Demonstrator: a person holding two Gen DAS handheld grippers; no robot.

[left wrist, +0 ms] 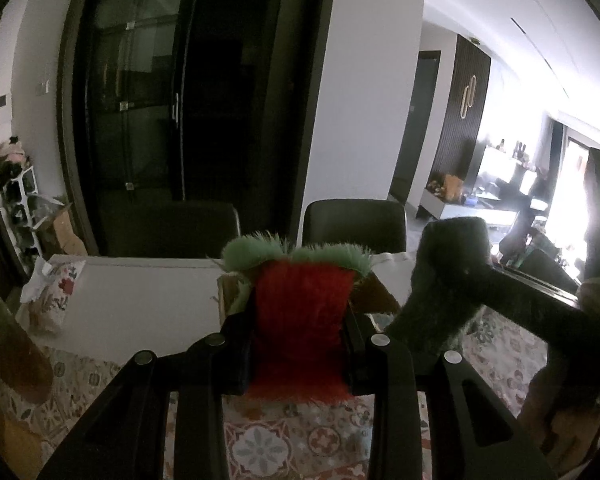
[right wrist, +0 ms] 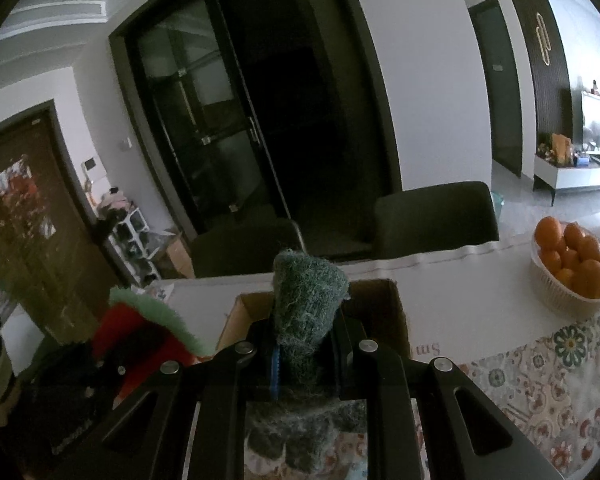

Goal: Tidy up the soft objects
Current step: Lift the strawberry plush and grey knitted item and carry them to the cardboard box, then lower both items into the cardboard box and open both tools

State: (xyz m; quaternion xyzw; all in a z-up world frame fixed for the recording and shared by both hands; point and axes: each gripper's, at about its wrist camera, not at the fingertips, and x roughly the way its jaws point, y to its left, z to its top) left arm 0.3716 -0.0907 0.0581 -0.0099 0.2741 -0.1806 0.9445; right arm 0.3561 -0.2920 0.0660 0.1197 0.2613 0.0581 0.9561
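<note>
Over on the left, the left hand-held gripper has its jaws pressed in against a red plush toy with a shaggy green fringe on top, and the toy fills the gap completely. It hangs above the counter, right in front of an open cardboard box whose flaps peek out on either side of it. Further left on that counter lies a crumpled floral bag, near the edge.

Moving right, the same toy shows from the right wrist camera as a red and green shape low on the left, with the left hand-held gripper dark around it. And here comes the right hand-held gripper, closed tight on a dark green knitted piece that stands up between its fingers, with more of the knit bunched below. It sits just in front of the cardboard box, over the near edge. From the left wrist camera that knitted piece looms dark, just beside the red toy.

Far right, a white bowl of oranges rests on the counter, well apart from the box. Two dark chairs stand behind the counter.
</note>
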